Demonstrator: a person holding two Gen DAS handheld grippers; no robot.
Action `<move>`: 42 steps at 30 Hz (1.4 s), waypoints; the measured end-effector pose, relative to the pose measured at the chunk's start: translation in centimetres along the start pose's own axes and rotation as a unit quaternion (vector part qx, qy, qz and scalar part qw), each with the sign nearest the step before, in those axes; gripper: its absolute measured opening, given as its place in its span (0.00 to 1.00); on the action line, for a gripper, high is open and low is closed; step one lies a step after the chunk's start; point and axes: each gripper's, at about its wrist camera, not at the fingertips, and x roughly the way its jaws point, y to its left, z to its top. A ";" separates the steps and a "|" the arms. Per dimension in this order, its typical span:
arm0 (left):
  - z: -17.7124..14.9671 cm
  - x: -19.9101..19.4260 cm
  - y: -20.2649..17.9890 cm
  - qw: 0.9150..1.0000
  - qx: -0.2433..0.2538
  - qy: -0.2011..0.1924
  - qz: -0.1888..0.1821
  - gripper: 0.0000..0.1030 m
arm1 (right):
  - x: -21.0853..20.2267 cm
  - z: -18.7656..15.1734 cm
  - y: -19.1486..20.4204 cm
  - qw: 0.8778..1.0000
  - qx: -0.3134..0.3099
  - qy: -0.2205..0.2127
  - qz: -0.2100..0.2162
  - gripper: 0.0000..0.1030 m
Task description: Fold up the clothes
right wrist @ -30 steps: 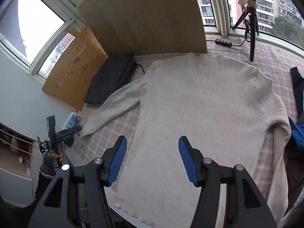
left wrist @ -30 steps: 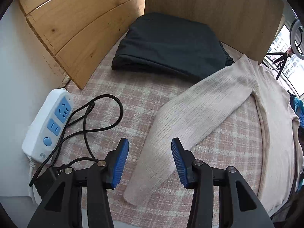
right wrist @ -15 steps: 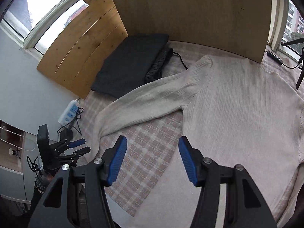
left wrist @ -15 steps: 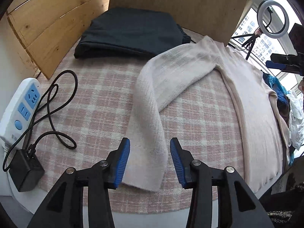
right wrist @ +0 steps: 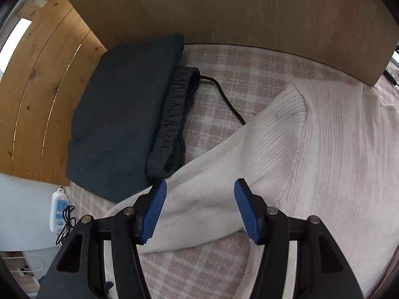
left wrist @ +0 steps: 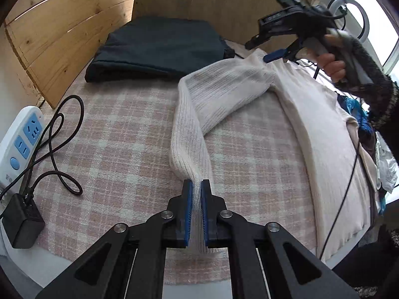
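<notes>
A cream ribbed sweater (left wrist: 316, 114) lies spread on the pink plaid cloth, one sleeve (left wrist: 192, 124) reaching toward me. My left gripper (left wrist: 196, 186) is shut on that sleeve's cuff end, which bunches between the blue pads. Over the shoulder where sleeve meets body hovers my right gripper (left wrist: 264, 49), held by a hand, and it stands open. In the right wrist view, the right gripper (right wrist: 199, 209) is open with the upper sleeve (right wrist: 224, 174) between and beneath its fingers. I cannot tell whether it touches the fabric.
Folded dark trousers (left wrist: 157, 47) lie at the back by the wooden boards (left wrist: 62, 30). A white power strip (left wrist: 21, 139) with black cable (left wrist: 57, 149) and adapter sits at the left edge. A ring light (left wrist: 349, 7) and other clothes (left wrist: 374, 154) are at the right.
My left gripper has closed on the sleeve's cuff end. The right gripper has swung from the sweater's body to above the shoulder, close to the cloth.
</notes>
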 end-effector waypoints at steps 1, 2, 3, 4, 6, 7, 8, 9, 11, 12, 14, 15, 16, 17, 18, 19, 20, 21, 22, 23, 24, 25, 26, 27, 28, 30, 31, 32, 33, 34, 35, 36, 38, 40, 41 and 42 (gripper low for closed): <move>-0.1 -1.0 -0.4 1.000 0.001 -0.010 -0.008 0.06 | 0.7 0.5 0.0 1.000 0.004 0.006 -0.001 0.54; -0.2 -2.1 -0.8 1.000 0.002 -0.023 -0.015 0.06 | 1.4 1.0 0.0 1.000 0.009 0.012 -0.003 0.54; -0.3 -3.1 -1.2 0.999 0.003 -0.037 -0.018 0.06 | 2.0 1.2 -0.1 1.000 0.015 0.019 -0.007 0.54; -0.4 -3.9 -1.6 0.999 0.005 -0.044 -0.022 0.06 | 2.5 1.4 -0.2 0.999 0.021 0.027 -0.006 0.54; -0.6 -5.3 -2.2 0.998 0.011 -0.055 -0.030 0.06 | 3.4 1.6 -0.2 0.999 0.027 0.042 -0.006 0.54; -0.8 -5.7 -2.6 0.998 0.015 -0.057 -0.033 0.06 | 3.7 1.6 -0.3 0.998 0.027 0.048 -0.007 0.54; -1.0 -6.2 -3.0 0.997 0.019 -0.059 -0.035 0.06 | 4.0 1.6 -0.3 0.998 0.027 0.054 -0.008 0.54; -1.2 -6.6 -3.2 0.997 0.022 -0.057 -0.039 0.06 | 4.2 1.7 -0.3 0.998 0.028 0.059 -0.008 0.54; -1.5 -7.1 -4.0 0.997 0.031 -0.055 -0.043 0.06 | 4.2 1.9 -0.9 0.996 0.045 0.070 0.014 0.54; -1.8 -7.2 -4.6 0.997 0.036 -0.053 -0.042 0.06 | 4.2 2.0 -1.3 0.995 0.057 0.078 0.028 0.54; -2.5 -7.3 -5.9 0.997 0.044 -0.049 -0.037 0.06 | 4.3 2.2 -1.8 0.992 0.070 0.095 0.054 0.54; -2.8 -7.2 -6.5 0.997 0.042 -0.046 -0.036 0.06 | 4.2 2.2 -1.8 0.992 0.060 0.094 0.055 0.54; -3.1 -7.0 -7.1 0.998 0.041 -0.039 -0.037 0.06 | 3.8 2.0 -1.9 0.993 0.047 0.094 0.055 0.49; -3.2 -6.8 -7.7 0.998 0.041 -0.035 -0.030 0.06 | 3.4 1.8 -1.9 0.994 0.033 0.094 0.056 0.40; -3.4 -6.8 -8.5 0.998 0.042 -0.035 -0.020 0.06 | 3.0 1.6 -2.0 0.994 0.020 0.093 0.056 0.10; -3.6 -7.0 -9.3 0.998 0.043 -0.036 -0.016 0.06 | 2.6 1.4 -2.0 0.994 0.006 0.093 0.056 0.04; -3.7 -7.4 -10.0 0.998 0.042 -0.040 -0.012 0.06 | 2.2 1.2 -2.1 0.994 -0.007 0.093 0.057 0.04; -3.8 -7.9 -10.9 0.998 0.042 -0.046 -0.009 0.06 | 1.8 0.9 -2.1 0.994 -0.021 0.093 0.057 0.04; -3.9 -8.4 -11.7 0.998 0.041 -0.053 -0.006 0.06 | 1.3 0.7 -2.2 0.993 -0.033 0.092 0.059 0.04; -4.0 -8.9 -12.7 0.997 0.043 -0.056 -0.002 0.06 | 0.3 0.5 -2.7 0.993 -0.037 0.088 0.068 0.04; -4.1 -9.2 -13.7 0.997 0.047 -0.058 0.002 0.06 | -0.7 0.3 -3.3 0.992 -0.037 0.084 0.081 0.04; -4.3 -9.4 -14.8 0.997 0.055 -0.059 0.005 0.06 | -1.8 0.1 -4.1 0.992 -0.037 0.079 0.092 0.04; -4.6 -9.4 -16.0 0.996 0.066 -0.059 0.008 0.06 | -3.0 -0.2 -4.9 0.992 -0.041 0.072 0.095 0.04; -4.9 -9.5 -17.3 0.995 0.076 -0.059 0.011 0.06 | -4.1 -0.5 -5.8 0.992 -0.043 0.064 0.098 0.04; -5.2 -9.5 -18.5 0.994 0.086 -0.058 0.014 0.06 | -4.9 -0.5 -7.1 0.992 -0.044 0.060 0.098 0.04; -5.9 -8.7 -21.0 0.994 0.098 -0.050 -0.002 0.06 | -6.2 -0.7 -9.6 0.993 -0.045 0.052 0.095 0.04; -6.3 -7.8 -22.2 0.994 0.102 -0.035 -0.015 0.07 | -6.3 -1.4 -10.7 0.995 -0.054 0.055 0.062 0.04; -6.8 -6.6 -23.2 0.994 0.107 -0.009 -0.018 0.08 | -6.4 -2.0 -11.8 0.996 -0.063 0.058 0.029 0.04; -7.3 -5.5 -24.2 0.994 0.111 0.015 -0.020 0.09 | -6.4 -2.6 -12.9 0.995 -0.072 0.062 -0.001 0.06; -7.9 -5.0 -24.7 0.994 0.106 0.028 -0.015 0.09 | -6.3 -3.3 -13.9 0.994 -0.080 0.079 -0.018 0.09; -8.6 -4.5 -25.1 0.994 0.101 0.040 -0.011 0.09 | -6.3 -4.0 -14.9 0.991 -0.087 0.094 -0.030 0.09; -9.2 -4.5 -25.0 0.995 0.086 0.045 -0.015 0.09 | -6.9 -4.7 -15.4 0.991 -0.091 0.097 -0.011 0.09; -10.3 -5.4 -24.6 0.997 0.057 0.044 -0.013 0.09 | -9.2 -5.8 -15.9 0.992 -0.105 0.075 0.009 0.10; -11.0 -6.1 -23.9 0.999 0.028 0.037 -0.006 0.07 | -11.2 -6.7 -15.1 0.989 -0.137 0.045 0.020 0.11; -11.2 -6.3 -23.6 0.999 0.013 0.035 -0.006 0.07 | -12.0 -7.0 -14.4 0.987 -0.158 0.031 0.027 0.12; -11.5 -6.4 -23.3 0.999 -0.002 0.033 -0.007 0.07 | -12.8 -7.3 -13.7 0.983 -0.178 0.017 0.034 0.18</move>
